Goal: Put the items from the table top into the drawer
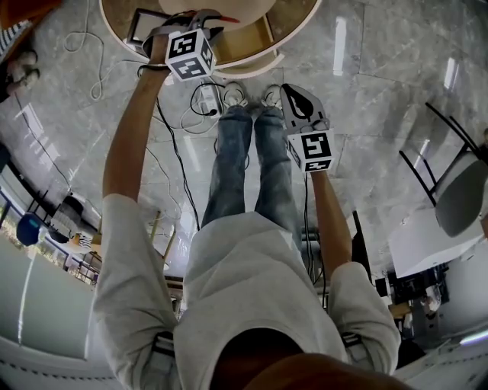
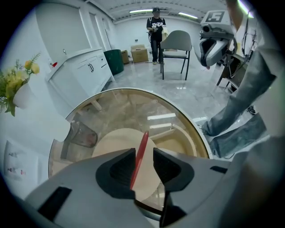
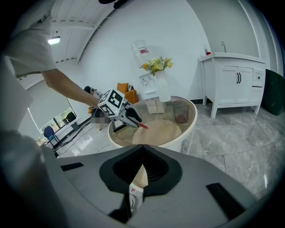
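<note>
A thin red pen (image 2: 141, 151) stands between the jaws of my left gripper (image 2: 143, 164). It leans on the left pad, with a gap to the right pad, so the jaws are open. This gripper (image 1: 200, 17) hangs over the round glass table (image 1: 293, 34), close to its open wooden drawer (image 1: 255, 47). In the right gripper view the pen (image 3: 141, 126) sticks out of the left gripper (image 3: 133, 118) above the table (image 3: 191, 116). My right gripper (image 3: 142, 169) is shut on a small white packet (image 3: 133, 196). It is held back from the table, over the floor (image 1: 297, 95).
A clear cup (image 2: 82, 133) stands on the glass. A grey chair (image 2: 176, 42), a white cabinet (image 2: 84, 73), a green bin (image 2: 115, 60) and a standing person (image 2: 156, 26) lie beyond the table. Yellow flowers (image 2: 18, 84) stand to the left. Cables (image 1: 183, 114) trail on the floor by the feet.
</note>
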Tool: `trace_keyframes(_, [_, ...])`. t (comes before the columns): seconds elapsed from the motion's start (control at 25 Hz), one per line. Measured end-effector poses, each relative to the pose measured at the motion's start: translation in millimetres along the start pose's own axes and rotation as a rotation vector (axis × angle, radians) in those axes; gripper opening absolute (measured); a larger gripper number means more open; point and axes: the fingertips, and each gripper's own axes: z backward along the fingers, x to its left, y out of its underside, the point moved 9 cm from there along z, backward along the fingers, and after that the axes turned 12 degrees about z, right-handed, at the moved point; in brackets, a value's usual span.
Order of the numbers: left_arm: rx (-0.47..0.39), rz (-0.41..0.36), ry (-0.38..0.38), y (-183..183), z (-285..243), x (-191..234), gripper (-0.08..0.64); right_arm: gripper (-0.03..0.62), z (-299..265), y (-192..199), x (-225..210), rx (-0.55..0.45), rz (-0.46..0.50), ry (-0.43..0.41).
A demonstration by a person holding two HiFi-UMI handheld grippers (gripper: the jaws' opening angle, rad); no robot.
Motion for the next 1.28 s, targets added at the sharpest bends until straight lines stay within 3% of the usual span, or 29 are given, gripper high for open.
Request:
trace_keyframes(0.36, [0.028, -0.036, 0.076, -1, -17, 11, 0.123, 0.025, 0, 6, -11, 0.009, -0.006, 0.004])
trace_keyframes(0.56, [0.043, -0.040, 0.113, -1, -19, 11, 0.080, 0.025, 2, 9, -12, 0.012, -0.014, 0.011])
trace_keyframes(0.8, [0.037, -0.035, 0.097, -5, -16, 7, 0.060, 0.025, 6, 8, -10, 0.004, -0.011, 0.015])
trace_keyframes(1.08, [-0.113, 0.030, -0.005, -24, 8, -7, 0.058, 0.025, 14, 11, -1, 0.005, 0.010, 0.011])
trace_keyframes(1.28, [-0.174, 0.077, -0.056, -23, 28, -25, 0.058, 0.025, 16, 6, 10, -0.004, 0.028, 0.002])
